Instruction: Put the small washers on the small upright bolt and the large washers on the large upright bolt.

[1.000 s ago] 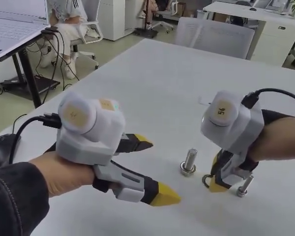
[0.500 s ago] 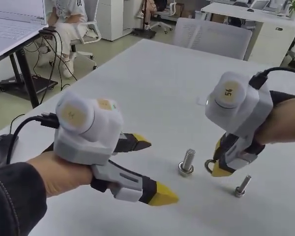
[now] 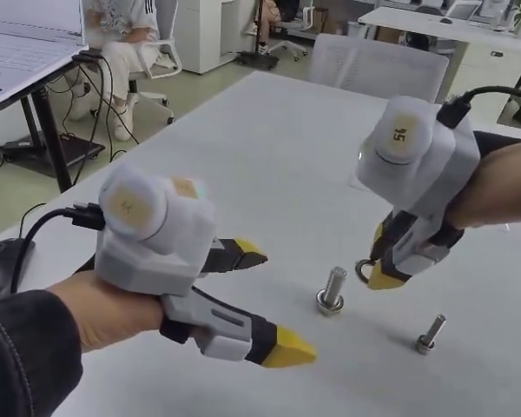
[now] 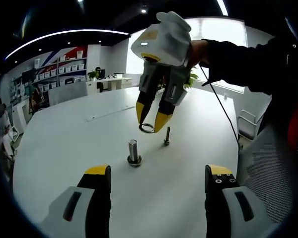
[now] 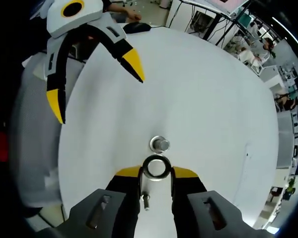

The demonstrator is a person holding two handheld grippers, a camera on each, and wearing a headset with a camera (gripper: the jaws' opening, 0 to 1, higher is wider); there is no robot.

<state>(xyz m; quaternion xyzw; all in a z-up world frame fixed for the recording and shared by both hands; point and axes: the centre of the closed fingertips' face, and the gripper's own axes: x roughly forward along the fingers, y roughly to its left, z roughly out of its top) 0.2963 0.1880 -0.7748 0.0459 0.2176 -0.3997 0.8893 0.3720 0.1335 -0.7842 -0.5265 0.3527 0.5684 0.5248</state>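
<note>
In the head view the right claw (image 3: 378,265) hangs above the white table (image 3: 269,148), its jaws pinched on a washer (image 3: 358,271), a plain metal ring held by its edge at the yellow tips. The large bolt (image 3: 332,289) stands upright just below and to one side of those tips, near the ring but apart from it, and the small bolt (image 3: 429,334) stands farther off, below the claw on its other side. The left claw (image 3: 269,300) sits low with its jaws spread wide and nothing between them, the large bolt near its forward tip. In the left gripper view both bolts stand ahead of that claw's parted jaws, the large one nearer. The right claw hangs from above with the ring over the gap between the two bolts, clear of both. In the right gripper view, looking down along the jaws, the ring sits between the yellow tips. The top of the large bolt lies just beyond it (close, not yet lined up through the hole), and the small bolt shows back between the jaw arms. By my reading this washer is carried but not threaded, so placing it is left. A wider collar rings the foot of the large bolt; I cannot tell whether it is the bolt's head or a washer already on.
</note>
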